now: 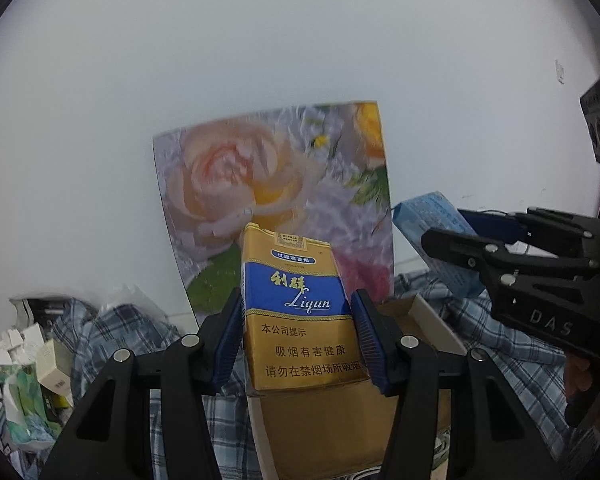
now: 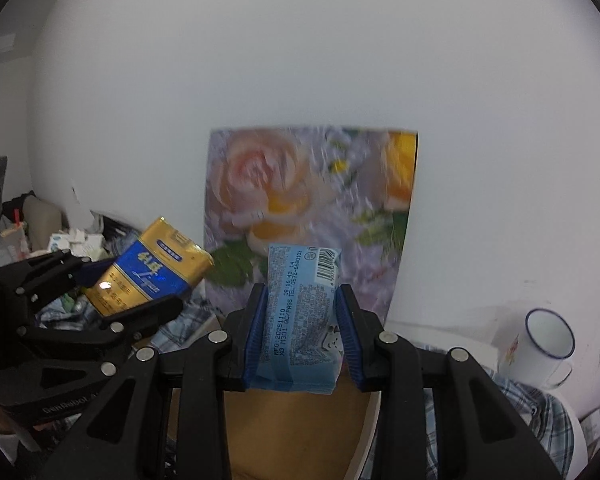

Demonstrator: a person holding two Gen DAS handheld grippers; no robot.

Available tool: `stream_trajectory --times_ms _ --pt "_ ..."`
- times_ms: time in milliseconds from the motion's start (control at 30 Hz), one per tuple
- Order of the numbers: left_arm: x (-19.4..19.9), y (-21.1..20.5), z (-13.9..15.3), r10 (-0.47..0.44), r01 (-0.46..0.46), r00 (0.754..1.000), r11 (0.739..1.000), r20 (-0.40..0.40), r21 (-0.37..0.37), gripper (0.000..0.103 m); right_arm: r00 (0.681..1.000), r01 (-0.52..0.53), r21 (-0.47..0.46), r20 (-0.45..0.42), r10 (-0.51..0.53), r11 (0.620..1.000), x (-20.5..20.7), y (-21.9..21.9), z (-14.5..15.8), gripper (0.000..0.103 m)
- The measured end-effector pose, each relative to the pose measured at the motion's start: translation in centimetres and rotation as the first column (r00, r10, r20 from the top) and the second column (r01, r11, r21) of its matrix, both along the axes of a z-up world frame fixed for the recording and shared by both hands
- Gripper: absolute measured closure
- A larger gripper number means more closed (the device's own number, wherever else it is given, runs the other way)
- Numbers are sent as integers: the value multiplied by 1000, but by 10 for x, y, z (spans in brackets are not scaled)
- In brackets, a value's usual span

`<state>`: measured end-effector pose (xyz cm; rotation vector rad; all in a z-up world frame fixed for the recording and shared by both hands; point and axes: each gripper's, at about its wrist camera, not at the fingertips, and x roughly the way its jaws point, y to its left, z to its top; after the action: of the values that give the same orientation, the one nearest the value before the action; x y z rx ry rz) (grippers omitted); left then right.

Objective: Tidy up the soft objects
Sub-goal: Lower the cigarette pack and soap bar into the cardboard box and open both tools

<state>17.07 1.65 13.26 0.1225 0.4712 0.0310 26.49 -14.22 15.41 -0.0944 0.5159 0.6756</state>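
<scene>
A gold-and-blue soft cigarette pack was clamped by the left gripper; a light-blue plastic tissue packet, partly hidden between the pads, was pinched by the right gripper.

The open brown cardboard box below lies unobstructed. A flower-printed upright panel against the white wall blocks the far side. A white blue-rimmed enamel mug stands right, small cartons and wrappers crowd left.

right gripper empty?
No: the right gripper is clamped on a light blue tissue pack, blue pads pressing both its sides.
</scene>
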Motion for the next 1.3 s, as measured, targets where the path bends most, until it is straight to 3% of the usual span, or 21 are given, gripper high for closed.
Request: stream_trajectory --times_ms 333,800,1100,1233,1300 --pt "32 14 -40 16 -18 991 1000 -130 -16 48 993 6 -77 -120 -15 997 25 10 -52 69" --pt "57 27 -86 27 -43 963 998 -268 -55 48 971 13 -139 -235 -46 990 43 9 -94 69" --pt "71 33 -119 -10 -40 930 991 -367 -129 48 958 17 -175 -279 -66 984 52 8 -119 69" --pt "74 25 -125 -18 -26 924 993 -381 -111 47 952 17 -182 -299 -72 983 55 8 -127 69" --pt "75 25 -128 -8 -38 920 993 -392 -109 39 948 22 -183 -308 -79 983 57 6 -130 68"
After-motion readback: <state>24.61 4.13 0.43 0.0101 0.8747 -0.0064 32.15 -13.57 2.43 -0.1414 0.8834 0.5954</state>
